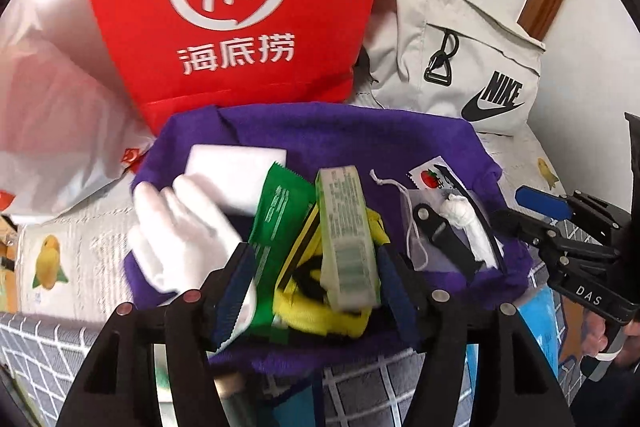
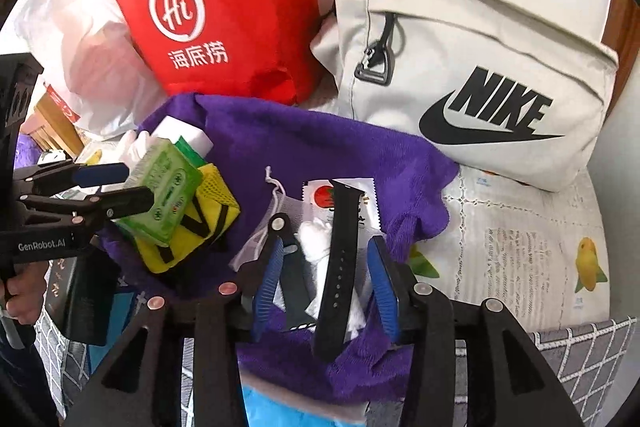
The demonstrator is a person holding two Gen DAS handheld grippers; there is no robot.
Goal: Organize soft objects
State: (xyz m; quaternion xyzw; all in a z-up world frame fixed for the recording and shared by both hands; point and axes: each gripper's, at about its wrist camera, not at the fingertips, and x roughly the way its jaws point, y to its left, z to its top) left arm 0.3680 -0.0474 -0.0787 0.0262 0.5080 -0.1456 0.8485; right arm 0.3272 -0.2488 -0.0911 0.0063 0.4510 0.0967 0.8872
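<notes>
**tidyup_fan:** So both claws sit spread over the purple towel [image 2: 320, 143]. The left gripper [image 1: 316, 279] has the green box [image 1: 348, 231] and the yellow pouch [image 1: 320, 303] between its pads, but I can't see them pinching anything. The right gripper [image 2: 326, 279] is spread too, with the black watch strap [image 2: 340, 259] lying loose between its fingers.

**softstuff_42:** Yeah, my worry is that the pile is a mess. The green box leans on the yellow pouch and the green sachet [image 1: 276, 219], so closing there could grab two things or tip the box off. The same goes on the right: the strap lies over a white cotton wad [image 2: 316, 243] and a mesh drawstring bag [image 2: 272, 227]. Snag that string and everything drags.

**tidyup_fan:** Anything in the way?

**softstuff_42:** The white glove [image 1: 176, 227] and white sponge block [image 1: 236, 175] crowd the left edge of the towel. Behind it stand the red paper bag [image 1: 236, 7] and the grey Nike backpack [image 2: 480, 67], pretty near. Plus the two grippers work close together, so they could bump.
</notes>
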